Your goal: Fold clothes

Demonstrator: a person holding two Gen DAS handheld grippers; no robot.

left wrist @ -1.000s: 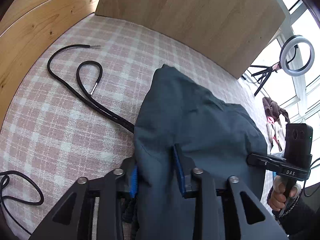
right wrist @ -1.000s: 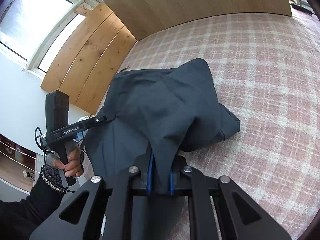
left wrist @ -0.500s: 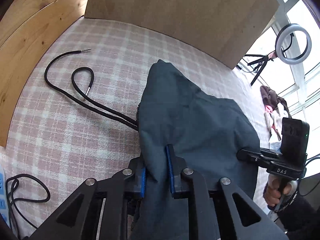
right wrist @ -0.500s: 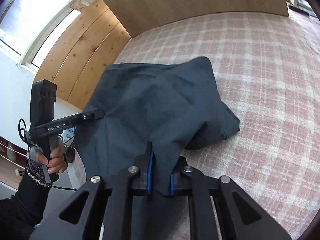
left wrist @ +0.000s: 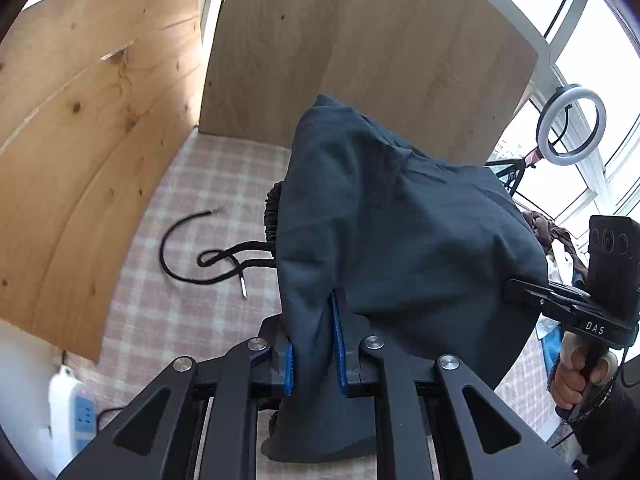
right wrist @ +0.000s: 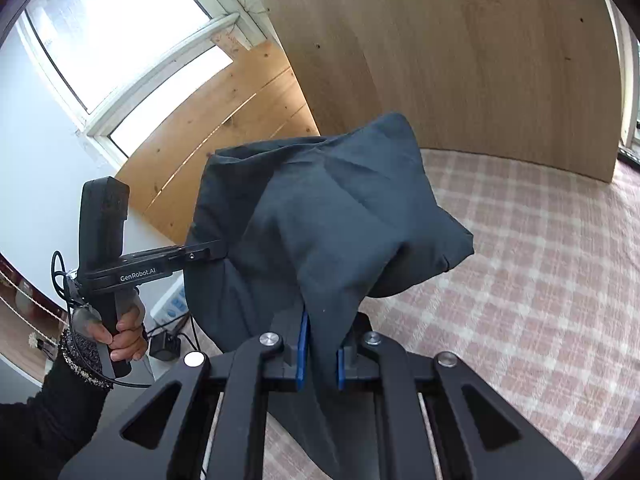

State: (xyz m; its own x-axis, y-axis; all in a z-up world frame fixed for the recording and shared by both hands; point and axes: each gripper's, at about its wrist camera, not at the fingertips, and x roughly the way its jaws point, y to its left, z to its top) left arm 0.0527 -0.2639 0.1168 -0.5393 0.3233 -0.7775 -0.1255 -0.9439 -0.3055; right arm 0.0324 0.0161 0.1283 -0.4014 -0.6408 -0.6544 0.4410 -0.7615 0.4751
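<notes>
A dark blue-grey garment point(left wrist: 400, 232) hangs lifted above the pink plaid bed cover point(left wrist: 180, 312), stretched between both grippers. My left gripper point(left wrist: 314, 336) is shut on one edge of the cloth, which runs between its blue pads. The right wrist view shows the same garment point(right wrist: 332, 220) held up, with my right gripper point(right wrist: 320, 356) shut on another edge. The right-hand tool point(left wrist: 600, 296) shows at the right of the left wrist view, and the left-hand tool point(right wrist: 120, 256) at the left of the right wrist view. A black drawstring point(left wrist: 208, 256) trails from the garment onto the bed.
Wooden panels point(left wrist: 360, 48) stand at the back and left of the bed. A ring light on a tripod point(left wrist: 570, 126) and a pile of clothes point(left wrist: 556, 248) are at the right. A white power strip point(left wrist: 68, 408) lies at the lower left.
Both grippers have risen and tilted up, lifting the garment off the bed so it hangs in front of the wooden panels. The drawstring has been dragged closer to the garment.
</notes>
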